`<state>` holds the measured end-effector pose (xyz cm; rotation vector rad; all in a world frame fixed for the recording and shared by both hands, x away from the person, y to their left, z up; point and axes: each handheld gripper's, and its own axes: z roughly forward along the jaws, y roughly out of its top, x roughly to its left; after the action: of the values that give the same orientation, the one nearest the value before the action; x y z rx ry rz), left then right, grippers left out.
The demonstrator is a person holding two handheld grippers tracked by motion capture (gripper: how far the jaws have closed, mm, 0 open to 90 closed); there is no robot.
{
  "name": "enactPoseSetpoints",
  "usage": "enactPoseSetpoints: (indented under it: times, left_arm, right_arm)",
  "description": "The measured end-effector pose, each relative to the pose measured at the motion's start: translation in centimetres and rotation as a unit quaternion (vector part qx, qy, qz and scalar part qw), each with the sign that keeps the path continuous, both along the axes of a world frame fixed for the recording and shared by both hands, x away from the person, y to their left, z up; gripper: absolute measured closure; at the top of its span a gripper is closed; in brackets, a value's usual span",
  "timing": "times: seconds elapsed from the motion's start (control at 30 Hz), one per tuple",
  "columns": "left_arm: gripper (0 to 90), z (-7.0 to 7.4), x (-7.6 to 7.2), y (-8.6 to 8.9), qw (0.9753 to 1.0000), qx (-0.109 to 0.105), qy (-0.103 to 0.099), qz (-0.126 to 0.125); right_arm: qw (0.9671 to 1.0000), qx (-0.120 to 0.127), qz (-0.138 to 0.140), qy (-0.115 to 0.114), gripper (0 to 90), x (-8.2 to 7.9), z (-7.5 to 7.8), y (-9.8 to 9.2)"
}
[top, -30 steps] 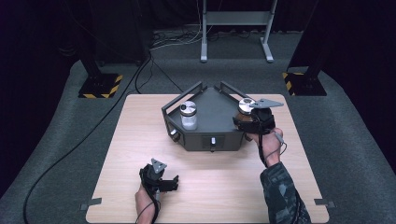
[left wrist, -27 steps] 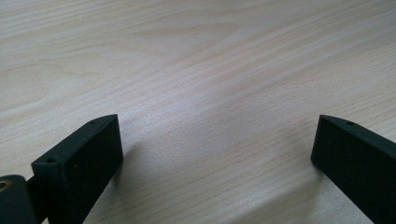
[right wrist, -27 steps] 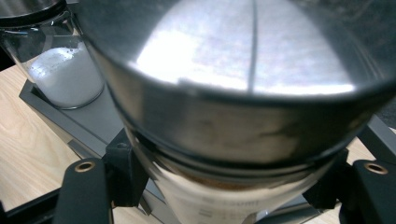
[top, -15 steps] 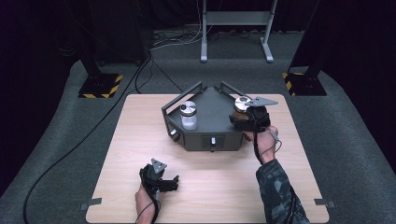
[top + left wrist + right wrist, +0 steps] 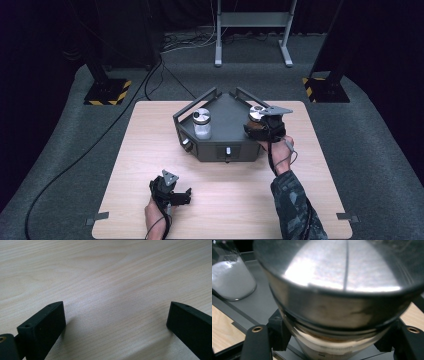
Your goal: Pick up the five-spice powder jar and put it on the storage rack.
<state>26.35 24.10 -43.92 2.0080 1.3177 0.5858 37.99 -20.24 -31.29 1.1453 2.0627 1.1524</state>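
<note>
A dark grey tray (image 5: 227,139) with two handle bars stands at the middle back of the wooden table (image 5: 145,150). On its left part stands a glass jar of white powder (image 5: 202,124) with a metal lid, also at the upper left of the right gripper view (image 5: 229,277). My right gripper (image 5: 258,126) is shut on a second metal-lidded jar (image 5: 257,114) at the tray's right side; close up, the jaws clamp it just under its lid (image 5: 337,277). My left gripper (image 5: 183,194) rests open on the table's front left, bare wood between its fingers (image 5: 42,325).
The tray's front wall carries a small knob (image 5: 186,144) and a switch (image 5: 228,150). Beyond the table, two dark stands with hazard-striped bases (image 5: 107,91) flank a metal frame (image 5: 250,30). A black cable (image 5: 75,160) runs over the grey floor at the left.
The right gripper and its jar have shifted slightly left over the tray's right side. The left gripper has stayed put.
</note>
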Motion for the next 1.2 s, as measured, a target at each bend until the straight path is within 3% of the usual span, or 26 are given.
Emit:
enactPoseSetpoints:
  times: [0.53, 0.83, 1.2]
  left_arm:
    - [1.8, 0.0, -0.1, -0.1, 1.0000, 0.001, -0.001, 0.000]
    - [1.8, 0.0, 0.0, 0.0, 1.0000, 0.000, 0.000, 0.000]
    - [1.8, 0.0, 0.0, 0.0, 1.0000, 0.001, -0.001, 0.000]
  right_arm:
    - [0.9999, -0.009, -0.002, 0.006, 30.2, 0.3, -0.8, 0.9]
    - [1.0000, 0.005, -0.006, 0.002, 30.3, 0.2, -1.4, 0.7]
    - [1.0000, 0.004, 0.000, 0.003, 30.2, 0.3, -1.4, 0.5]
